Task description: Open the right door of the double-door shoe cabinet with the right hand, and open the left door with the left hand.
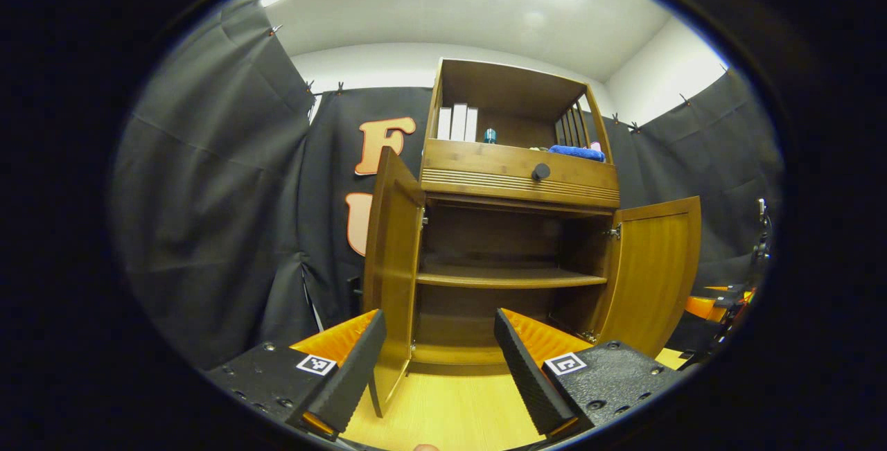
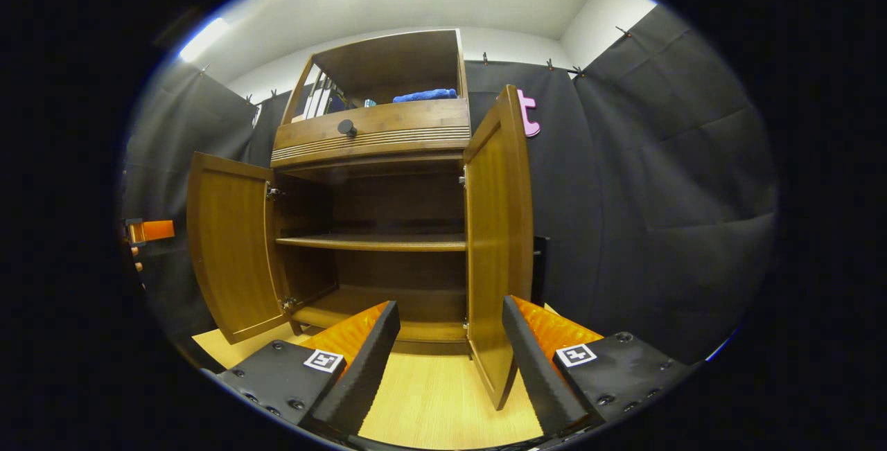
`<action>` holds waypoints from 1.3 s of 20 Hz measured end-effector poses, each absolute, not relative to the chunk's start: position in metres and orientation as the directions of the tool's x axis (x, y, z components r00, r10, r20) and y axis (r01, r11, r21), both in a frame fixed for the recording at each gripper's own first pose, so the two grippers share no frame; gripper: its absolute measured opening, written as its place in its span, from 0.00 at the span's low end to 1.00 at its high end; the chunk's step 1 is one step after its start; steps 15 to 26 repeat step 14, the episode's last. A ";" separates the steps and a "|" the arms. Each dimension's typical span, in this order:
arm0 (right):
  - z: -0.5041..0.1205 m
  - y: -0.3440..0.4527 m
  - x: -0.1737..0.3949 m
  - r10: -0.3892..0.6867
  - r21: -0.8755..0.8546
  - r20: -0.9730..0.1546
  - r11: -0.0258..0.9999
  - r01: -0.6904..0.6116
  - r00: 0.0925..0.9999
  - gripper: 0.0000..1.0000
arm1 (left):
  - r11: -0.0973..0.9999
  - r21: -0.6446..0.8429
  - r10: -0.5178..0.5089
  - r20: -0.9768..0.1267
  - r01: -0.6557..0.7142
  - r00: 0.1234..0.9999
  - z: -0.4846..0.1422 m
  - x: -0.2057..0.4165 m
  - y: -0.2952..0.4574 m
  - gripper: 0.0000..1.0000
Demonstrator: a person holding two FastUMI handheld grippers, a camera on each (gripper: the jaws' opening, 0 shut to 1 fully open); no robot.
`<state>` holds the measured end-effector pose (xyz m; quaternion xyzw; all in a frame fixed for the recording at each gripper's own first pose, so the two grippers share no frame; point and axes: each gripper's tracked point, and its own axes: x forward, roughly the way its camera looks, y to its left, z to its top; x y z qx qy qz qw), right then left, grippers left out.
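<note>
Nearest my lens in the left gripper view, the left gripper (image 1: 436, 375) stands with its fingers spread wide, holding nothing; the bottom corner of the left door (image 1: 391, 271) sits in the gap just ahead of them, close to the left finger, and I cannot tell whether it touches. That door is swung out edge-on toward me. Likewise in the right gripper view, the right gripper (image 2: 450, 368) is parted wide and empty, with the right door (image 2: 499, 243) swung out edge-on and its lower edge hanging between the fingers, nearer the right one. Both doors of the shoe cabinet (image 1: 513, 229) stand open: from the left gripper the right door (image 1: 655, 271) shows ahead and to the right, and from the right gripper the left door (image 2: 232, 243) shows ahead and to the left. Item, one inner shelf (image 1: 509, 276) across the open compartment, bare. Item, above the doors, a drawer front with a dark round knob (image 1: 540, 172). Item, open top compartment holding upright pale books (image 1: 457, 122), a small teal object (image 1: 490, 135) and a folded blue cloth (image 1: 576, 153). Item, light wooden floor (image 1: 450, 409) beneath both grippers. Item, at the far right edge of the left gripper view, part of the other gripper (image 1: 721, 305).
</note>
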<state>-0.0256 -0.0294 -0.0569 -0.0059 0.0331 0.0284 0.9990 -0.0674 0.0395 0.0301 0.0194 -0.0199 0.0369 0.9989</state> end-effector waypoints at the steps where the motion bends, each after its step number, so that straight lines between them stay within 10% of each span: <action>1: -0.056 -0.033 -0.027 0.051 -0.005 -0.065 0.999 -0.051 0.997 0.96 | 0.997 0.041 0.067 0.039 -0.069 0.997 0.030 -0.066 0.036 0.92; 26: -0.057 -0.054 -0.027 0.023 -0.009 -0.051 1.000 -0.024 0.998 0.96 | 0.997 0.055 0.042 0.050 -0.045 0.998 0.032 -0.052 0.013 0.92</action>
